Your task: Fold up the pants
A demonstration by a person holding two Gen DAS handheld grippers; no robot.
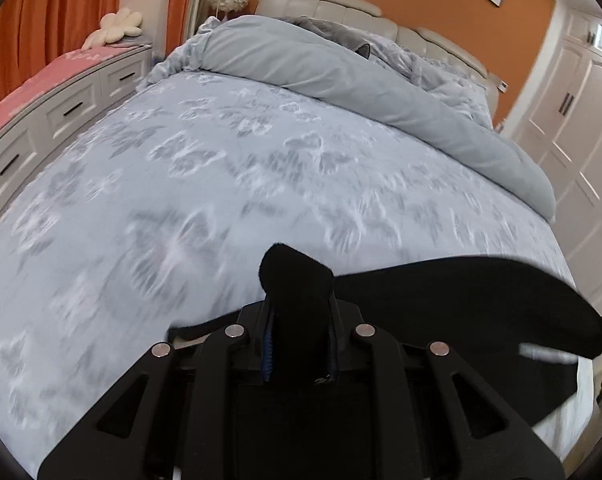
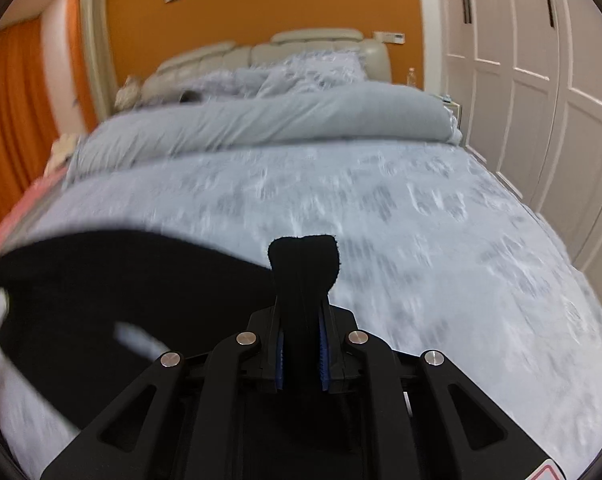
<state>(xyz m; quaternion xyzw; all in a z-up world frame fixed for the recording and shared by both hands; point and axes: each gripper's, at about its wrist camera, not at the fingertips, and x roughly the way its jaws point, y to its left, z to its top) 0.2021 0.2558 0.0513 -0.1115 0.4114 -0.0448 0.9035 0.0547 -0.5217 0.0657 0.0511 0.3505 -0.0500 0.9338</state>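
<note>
The black pants (image 1: 441,300) hang between the two tongs above the near end of the bed (image 1: 221,168), one edge stretched from one grip across to the other. The left tongs (image 1: 297,280) are clamped narrow on a bunched corner of the cloth, and the right tongs (image 2: 303,276) are pinched on the opposite corner in the same way.

To do this step well, I judge both hands should keep level and the edge taut, so the cloth comes down flat on the bedspread without creases or a twisted leg.

The bed wears a pale blue cover with a butterfly pattern; a grey duvet (image 1: 341,80) lies rolled at the far end before a padded headboard (image 2: 261,52). Orange walls, orange curtains (image 1: 41,20), a drawer unit (image 1: 61,112) on the left and white wardrobe doors (image 2: 521,80) on the right surround it.
</note>
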